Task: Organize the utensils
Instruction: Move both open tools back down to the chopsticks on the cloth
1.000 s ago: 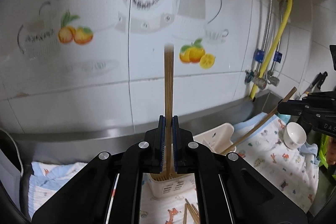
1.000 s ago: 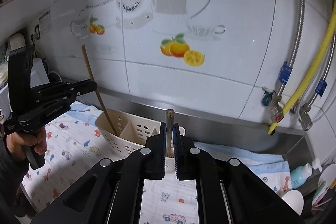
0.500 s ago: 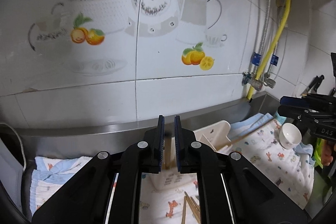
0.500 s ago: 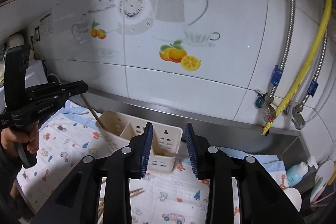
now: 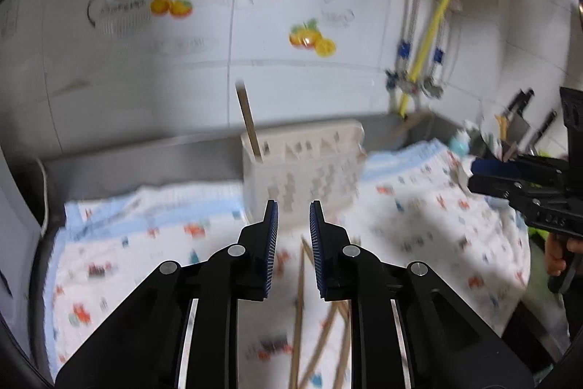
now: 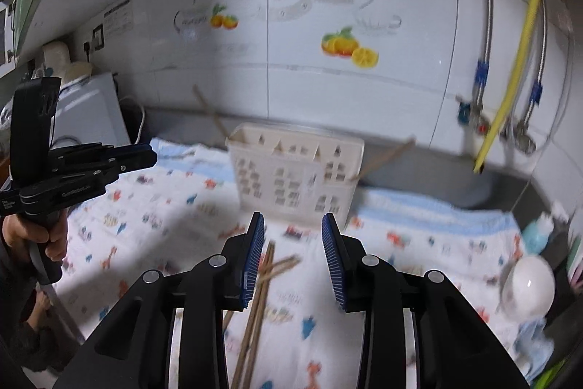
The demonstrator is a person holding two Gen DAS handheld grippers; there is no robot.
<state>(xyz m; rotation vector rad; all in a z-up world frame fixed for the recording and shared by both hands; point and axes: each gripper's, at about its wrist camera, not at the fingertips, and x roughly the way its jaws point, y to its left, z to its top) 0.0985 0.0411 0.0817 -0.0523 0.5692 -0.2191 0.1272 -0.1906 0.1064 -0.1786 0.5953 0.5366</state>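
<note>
A cream plastic utensil caddy (image 5: 302,166) (image 6: 295,170) stands on a patterned cloth by the wall. Wooden chopsticks lean out of its left end (image 5: 248,123) (image 6: 209,113) and its right end (image 6: 386,157). Loose wooden chopsticks (image 5: 302,308) (image 6: 260,294) lie on the cloth in front of it. My left gripper (image 5: 293,206) is open and empty, just in front of the caddy and above the loose chopsticks. My right gripper (image 6: 293,219) is open and empty, also in front of the caddy. Each gripper shows in the other's view, the right one (image 5: 484,172) and the left one (image 6: 138,155).
A white tiled wall with fruit decals rises behind. A yellow hose (image 6: 510,90) and braided pipes hang at the right. A white cup (image 6: 528,287) and a blue bottle (image 6: 539,234) sit at the right edge. A white appliance (image 6: 87,112) stands at the left.
Both grippers let go of their chopsticks, which now stand in the caddy. Both have opened, pulled back and tilted down toward the loose chopsticks on the cloth.
</note>
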